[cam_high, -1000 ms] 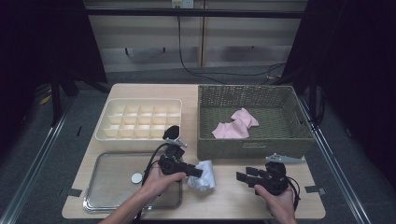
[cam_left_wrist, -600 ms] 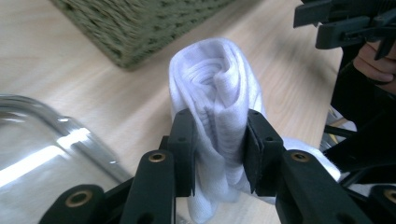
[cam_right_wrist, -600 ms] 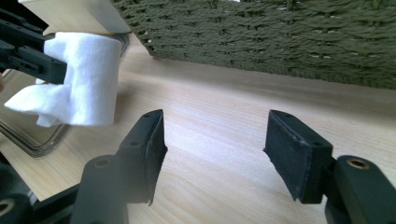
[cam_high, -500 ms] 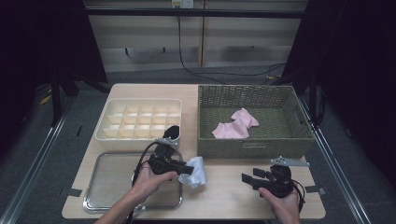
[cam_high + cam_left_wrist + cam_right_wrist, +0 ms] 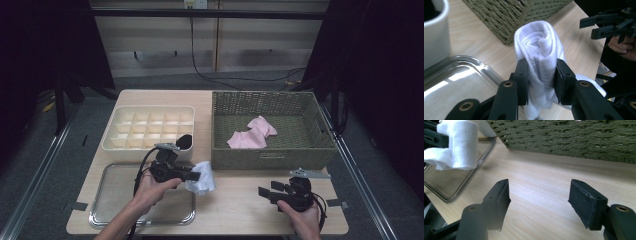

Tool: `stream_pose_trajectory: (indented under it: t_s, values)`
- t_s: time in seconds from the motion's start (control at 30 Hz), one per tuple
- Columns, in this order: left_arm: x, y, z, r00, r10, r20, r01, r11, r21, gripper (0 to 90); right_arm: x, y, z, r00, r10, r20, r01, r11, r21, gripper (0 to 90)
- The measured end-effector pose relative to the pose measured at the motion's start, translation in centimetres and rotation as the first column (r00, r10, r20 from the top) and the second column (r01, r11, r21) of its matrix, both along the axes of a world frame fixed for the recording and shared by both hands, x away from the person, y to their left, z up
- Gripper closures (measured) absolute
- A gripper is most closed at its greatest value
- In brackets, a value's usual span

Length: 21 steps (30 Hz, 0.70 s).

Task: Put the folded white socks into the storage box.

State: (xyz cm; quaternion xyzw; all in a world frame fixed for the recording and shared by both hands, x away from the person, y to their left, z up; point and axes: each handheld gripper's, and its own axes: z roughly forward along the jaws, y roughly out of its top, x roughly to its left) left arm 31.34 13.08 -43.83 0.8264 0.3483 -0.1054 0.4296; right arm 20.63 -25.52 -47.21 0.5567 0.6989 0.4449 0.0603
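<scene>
Your left hand-held gripper is closed on the rolled white sock, which it holds just above the desk, between the metal tray and the front wall of the woven basket. Keep the squeeze firm and even, because the roll is soft and its loose end hangs down below the jaws; if you relax, I think it can open or slip out. The divided white organizer stands just behind the tray, so if the roll belongs there, lift it clear of the rim before you lower it into one cell. Your right hand-held gripper is open and holds nothing, low over the bare wood at the right; you can bring it near to support the hanging end. The desk is pale wood, flat and dry. In the basket lies a pink cloth. The room around is dark, with black curtains and cables on the floor behind
</scene>
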Motion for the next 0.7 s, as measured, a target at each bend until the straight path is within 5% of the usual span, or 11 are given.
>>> stream_pose_trajectory:
  t_s: [0.7]
  values:
    - [1.1,3.5,1.9,0.9969,0.072,0.033,-0.071,0.9969,-0.035,67.7,0.1,-0.7,0.2,0.9998,-0.017,0.007,0.017,1.000,0.009,32.5]
